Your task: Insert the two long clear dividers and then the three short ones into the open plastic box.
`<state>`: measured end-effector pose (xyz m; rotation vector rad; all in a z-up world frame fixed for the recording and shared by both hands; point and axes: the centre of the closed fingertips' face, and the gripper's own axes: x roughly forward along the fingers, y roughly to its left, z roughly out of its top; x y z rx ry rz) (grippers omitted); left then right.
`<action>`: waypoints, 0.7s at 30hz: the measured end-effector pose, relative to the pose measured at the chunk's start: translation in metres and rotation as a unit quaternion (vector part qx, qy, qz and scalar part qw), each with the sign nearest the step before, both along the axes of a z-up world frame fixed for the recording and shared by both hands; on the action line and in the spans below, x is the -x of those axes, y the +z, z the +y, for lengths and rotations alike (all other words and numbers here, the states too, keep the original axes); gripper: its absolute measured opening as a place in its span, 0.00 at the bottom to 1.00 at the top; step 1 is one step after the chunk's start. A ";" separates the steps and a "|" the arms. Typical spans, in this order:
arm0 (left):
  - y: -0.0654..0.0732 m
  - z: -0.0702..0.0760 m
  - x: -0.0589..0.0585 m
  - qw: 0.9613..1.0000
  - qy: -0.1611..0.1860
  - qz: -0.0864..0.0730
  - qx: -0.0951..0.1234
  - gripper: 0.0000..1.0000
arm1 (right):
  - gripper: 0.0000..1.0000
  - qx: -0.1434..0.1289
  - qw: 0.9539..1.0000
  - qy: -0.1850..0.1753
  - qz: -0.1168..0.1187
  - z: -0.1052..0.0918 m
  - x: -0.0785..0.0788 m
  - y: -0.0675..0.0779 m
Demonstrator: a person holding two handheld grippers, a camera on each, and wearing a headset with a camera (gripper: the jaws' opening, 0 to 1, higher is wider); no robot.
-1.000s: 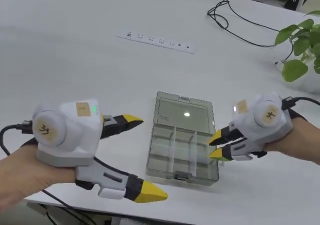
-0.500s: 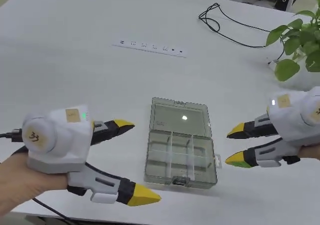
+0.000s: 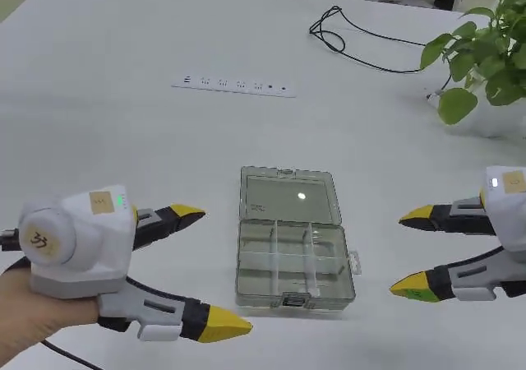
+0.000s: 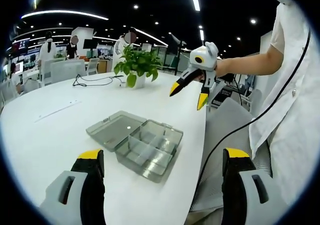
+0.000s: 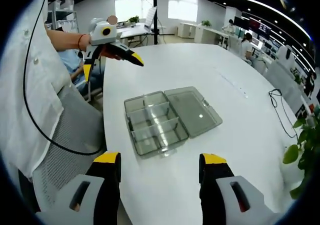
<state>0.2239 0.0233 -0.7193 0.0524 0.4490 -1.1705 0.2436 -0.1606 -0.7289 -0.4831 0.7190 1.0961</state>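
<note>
The smoky clear plastic box point(image 3: 294, 263) lies open near the table's front edge, its lid point(image 3: 288, 196) flat behind it. Clear dividers point(image 3: 289, 253) stand in the base and split it into several compartments. My left gripper point(image 3: 209, 271) hovers open to the left of the box, holding nothing. To the right of the box my right gripper point(image 3: 412, 252) is wide open and holds nothing. In the left gripper view the box point(image 4: 150, 145) sits just past my left gripper point(image 4: 163, 154), with the right gripper point(image 4: 192, 82) beyond. The right gripper view has the box point(image 5: 152, 122) ahead of my right gripper point(image 5: 160, 157).
A white power strip point(image 3: 234, 85) lies further back on the white table point(image 3: 107, 131). A black cable point(image 3: 353, 33) and a potted plant point(image 3: 481, 49) are at the back right. The table's front edge runs just below the box. A mesh chair point(image 5: 65, 150) stands by that edge.
The right gripper was nearly shut at the box's right edge; it has pulled away to the right and opened wide. The left gripper stays open beside the box. The head camera has shifted.
</note>
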 end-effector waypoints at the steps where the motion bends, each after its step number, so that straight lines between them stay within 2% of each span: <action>1: -0.001 0.001 0.000 1.000 0.001 0.001 -0.001 1.00 | 0.67 -0.002 1.000 -0.002 0.000 0.000 0.001 0.000; 8: -0.003 0.004 -0.001 1.000 0.007 0.001 -0.006 1.00 | 0.81 -0.042 0.998 -0.037 -0.010 -0.010 0.008 -0.002; 12: -0.006 0.006 -0.002 1.000 0.013 0.001 -0.008 1.00 | 0.88 -0.066 0.996 -0.061 -0.016 -0.015 0.008 -0.001; 17: -0.009 0.007 -0.002 1.000 0.017 0.001 -0.012 1.00 | 0.96 -0.079 0.994 -0.073 -0.020 -0.018 0.010 -0.004; 21: -0.012 0.008 -0.002 1.000 0.018 0.002 -0.016 1.00 | 0.97 -0.078 0.994 -0.075 -0.016 -0.021 0.012 -0.008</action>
